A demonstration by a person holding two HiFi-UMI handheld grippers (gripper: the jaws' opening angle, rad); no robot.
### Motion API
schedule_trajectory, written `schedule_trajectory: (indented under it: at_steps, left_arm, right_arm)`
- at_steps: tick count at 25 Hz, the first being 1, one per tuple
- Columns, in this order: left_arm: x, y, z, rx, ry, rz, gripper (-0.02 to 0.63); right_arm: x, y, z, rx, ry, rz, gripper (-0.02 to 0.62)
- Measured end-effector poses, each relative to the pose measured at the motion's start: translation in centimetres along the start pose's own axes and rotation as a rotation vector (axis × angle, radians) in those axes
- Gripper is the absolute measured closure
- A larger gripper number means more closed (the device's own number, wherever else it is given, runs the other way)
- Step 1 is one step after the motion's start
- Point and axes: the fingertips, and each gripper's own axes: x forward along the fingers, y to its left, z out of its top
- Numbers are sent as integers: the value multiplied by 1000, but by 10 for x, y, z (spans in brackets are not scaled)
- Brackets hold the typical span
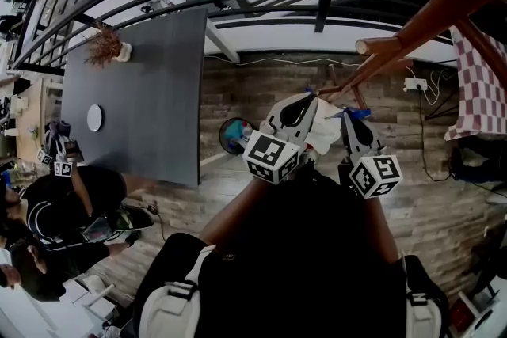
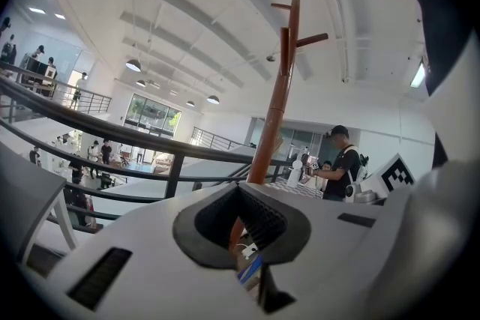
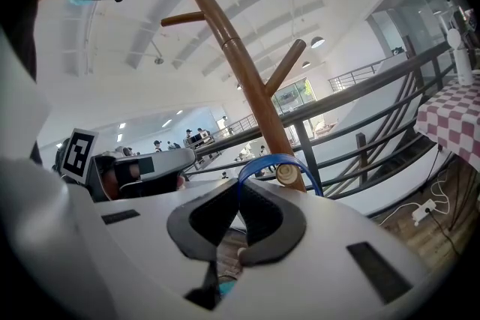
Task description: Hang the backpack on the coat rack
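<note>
Closest to me, my left tool point(image 2: 241, 228) is clenched on a blue-and-white scrap of the backpack point(image 1: 321, 134), and my right tool point(image 3: 238, 221) is clenched on its blue loop point(image 3: 276, 157). The backpack sits between and under the two tools and is mostly hidden; from the head view I see only a white patch of it. Just past the right tool, the loop arches up and frames the tip of a peg point(image 3: 286, 173) on the rack point(image 3: 225, 34). I cannot tell whether it is round the peg or only lined up with it. I judge the lift and approach done and the hanging not. The loop has to settle over the peg, then both tools must let go. Beyond are a railing point(image 2: 173, 177) and, lower down, a dark surface point(image 1: 150, 91).
</note>
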Motion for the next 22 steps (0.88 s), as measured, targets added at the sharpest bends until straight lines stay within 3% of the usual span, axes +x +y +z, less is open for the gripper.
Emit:
schedule_trajectory:
  at_steps: [22]
  left_arm:
    - [-5, 0, 1, 4, -2, 7, 600]
  right_arm:
    - [5, -18, -2, 16, 15, -23, 577]
